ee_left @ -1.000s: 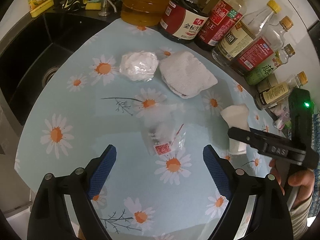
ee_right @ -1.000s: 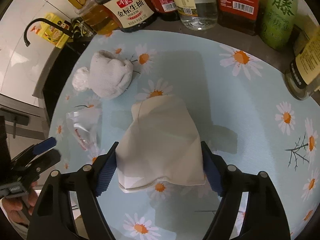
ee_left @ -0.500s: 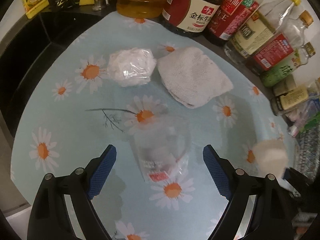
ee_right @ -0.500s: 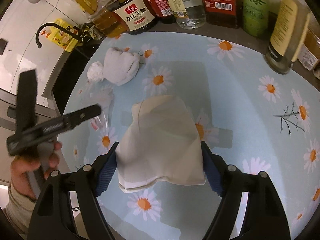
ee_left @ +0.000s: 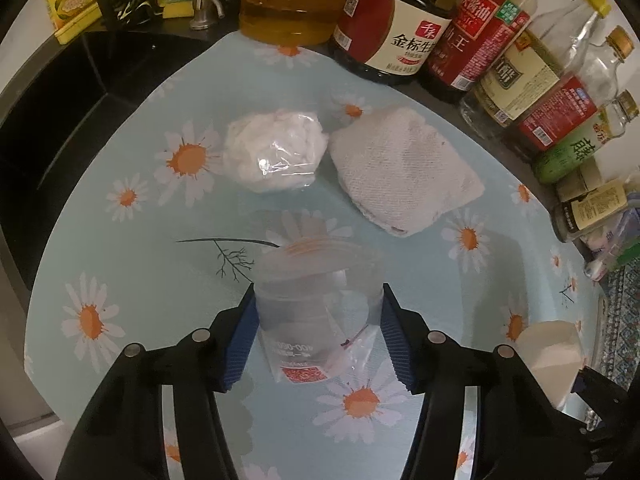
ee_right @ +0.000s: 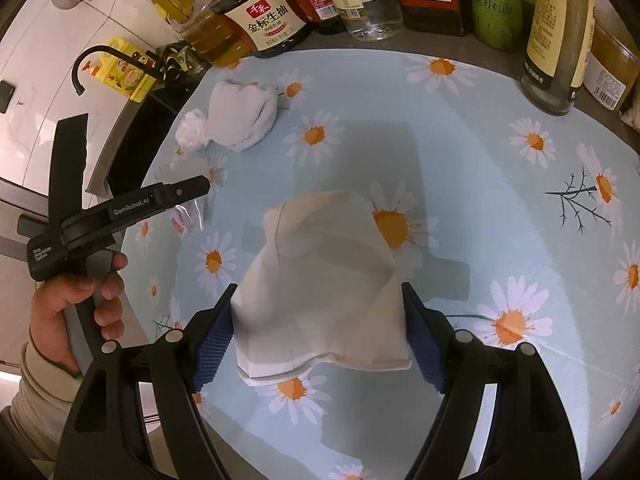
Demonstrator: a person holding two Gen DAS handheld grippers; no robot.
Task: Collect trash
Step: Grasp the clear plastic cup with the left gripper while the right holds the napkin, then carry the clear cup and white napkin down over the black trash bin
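My left gripper (ee_left: pixel 316 340) is shut on a clear plastic bag (ee_left: pixel 320 312) with a red label, just above the daisy-patterned mat (ee_left: pixel 120 280). Beyond it lie a crumpled white wad in plastic wrap (ee_left: pixel 276 156) and a folded white paper towel (ee_left: pixel 404 172). My right gripper (ee_right: pixel 318 332) is shut on a beige folded napkin (ee_right: pixel 324 272) and holds it above the mat (ee_right: pixel 500 200). The napkin also shows at the right edge of the left wrist view (ee_left: pixel 550 356). The left gripper's body (ee_right: pixel 120 212) shows at the left of the right wrist view.
A row of sauce and oil bottles (ee_left: pixel 400 36) lines the back and right edges of the mat. A black sink (ee_left: pixel 48 120) lies to the left, with a tap (ee_right: pixel 86 66) and a yellow box (ee_left: pixel 72 4) behind it.
My left gripper moved forward and closed its fingers on the clear plastic bag. My right gripper lifted the napkin up and away from the mat.
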